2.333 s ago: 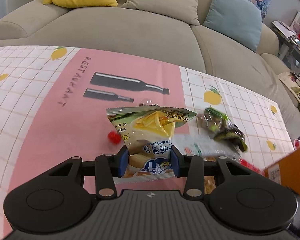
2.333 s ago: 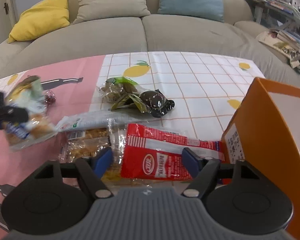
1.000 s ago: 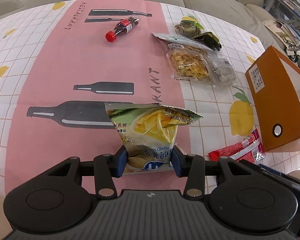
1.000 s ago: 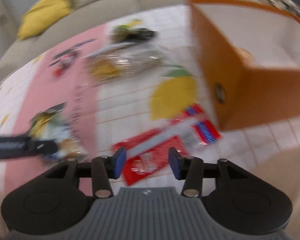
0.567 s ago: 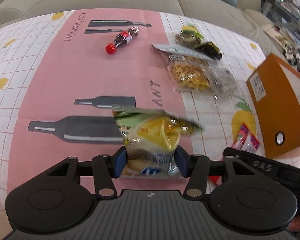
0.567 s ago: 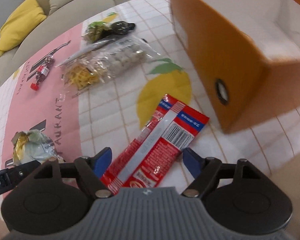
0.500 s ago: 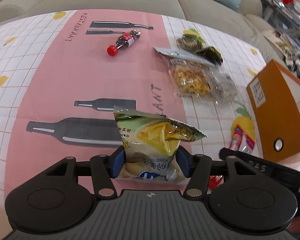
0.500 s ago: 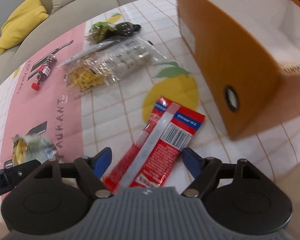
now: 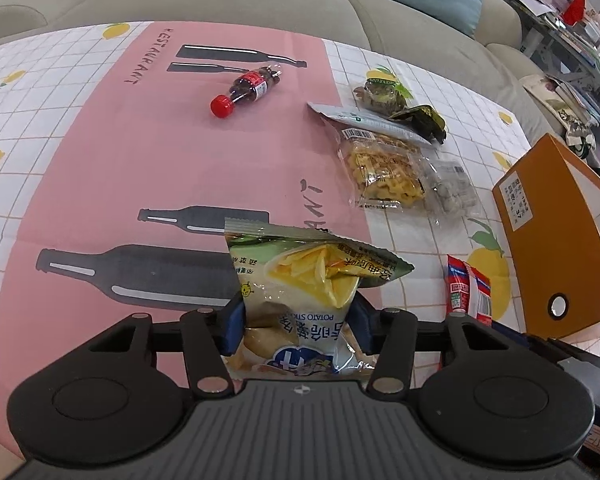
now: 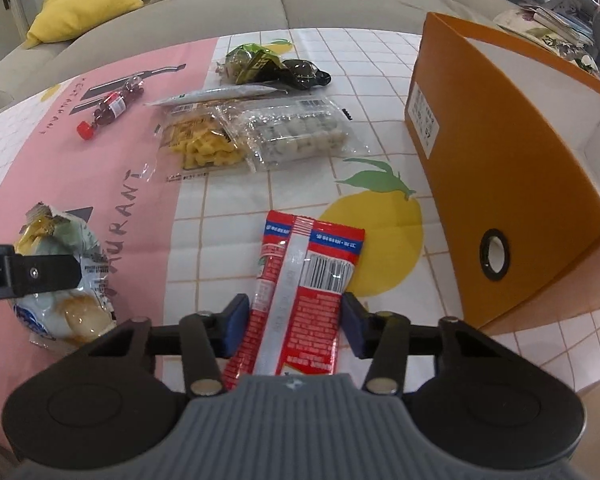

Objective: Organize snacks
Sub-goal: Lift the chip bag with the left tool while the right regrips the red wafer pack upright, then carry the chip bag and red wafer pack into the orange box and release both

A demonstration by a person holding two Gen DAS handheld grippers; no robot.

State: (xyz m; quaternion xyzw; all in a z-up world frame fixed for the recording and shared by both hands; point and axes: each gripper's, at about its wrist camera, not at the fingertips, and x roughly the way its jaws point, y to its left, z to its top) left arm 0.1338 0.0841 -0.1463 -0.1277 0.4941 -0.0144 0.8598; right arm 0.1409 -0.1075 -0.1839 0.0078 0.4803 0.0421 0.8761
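My left gripper (image 9: 298, 322) is shut on a green and yellow potato stick bag (image 9: 300, 280) and holds it above the pink part of the tablecloth; the bag also shows in the right wrist view (image 10: 60, 272). My right gripper (image 10: 294, 330) is shut on a red snack packet (image 10: 304, 284), which also shows in the left wrist view (image 9: 468, 290). An open orange box (image 10: 504, 184) stands at the right, close to the red packet, and shows in the left wrist view too (image 9: 548, 248).
Clear packs of yellow crackers (image 10: 204, 148) and white candies (image 10: 296, 136), a long white pack (image 10: 220, 94), green and dark snack bags (image 10: 272, 66) and a small cola bottle (image 10: 112, 110) lie farther back. A sofa (image 10: 220, 4) with cushions stands behind the table.
Both grippers rose and pulled back from the snack pile toward the near edge. The right gripper opened around the red packet, then closed on it. The left kept hold of the potato stick bag.
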